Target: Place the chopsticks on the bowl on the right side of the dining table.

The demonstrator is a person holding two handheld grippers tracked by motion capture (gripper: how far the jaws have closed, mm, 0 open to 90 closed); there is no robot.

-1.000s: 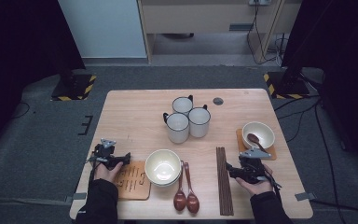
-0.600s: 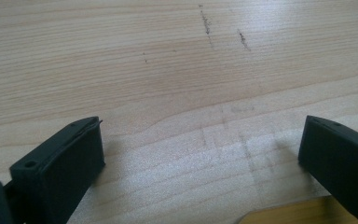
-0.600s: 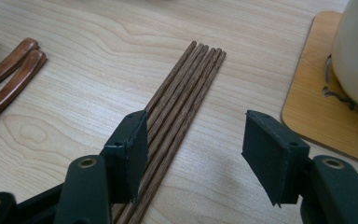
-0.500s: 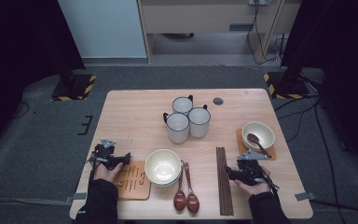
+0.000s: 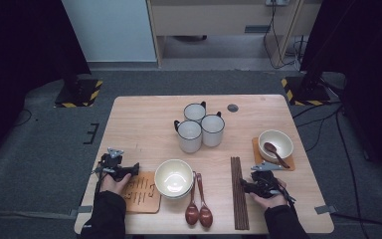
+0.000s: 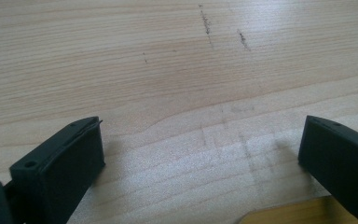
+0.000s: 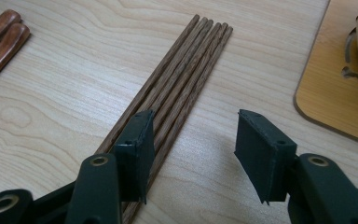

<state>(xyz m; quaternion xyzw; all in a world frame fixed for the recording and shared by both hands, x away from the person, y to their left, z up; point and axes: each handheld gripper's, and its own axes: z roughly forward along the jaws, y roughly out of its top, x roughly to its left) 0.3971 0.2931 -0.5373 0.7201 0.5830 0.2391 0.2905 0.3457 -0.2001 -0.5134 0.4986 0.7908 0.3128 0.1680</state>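
The left gripper [image 5: 129, 169] rests on the table [image 5: 144, 124] at the 9 o'clock side of the stacked bowls [image 5: 173, 177], jaws spread wide over bare wood. The chopsticks [image 5: 238, 191] lie at 3 o'clock of the bowls. The right gripper [image 5: 244, 186], released and empty, has one jaw over them.

Three white mugs [image 5: 199, 127] cluster mid-table, with a small dark disc [image 5: 233, 107] just beside them.
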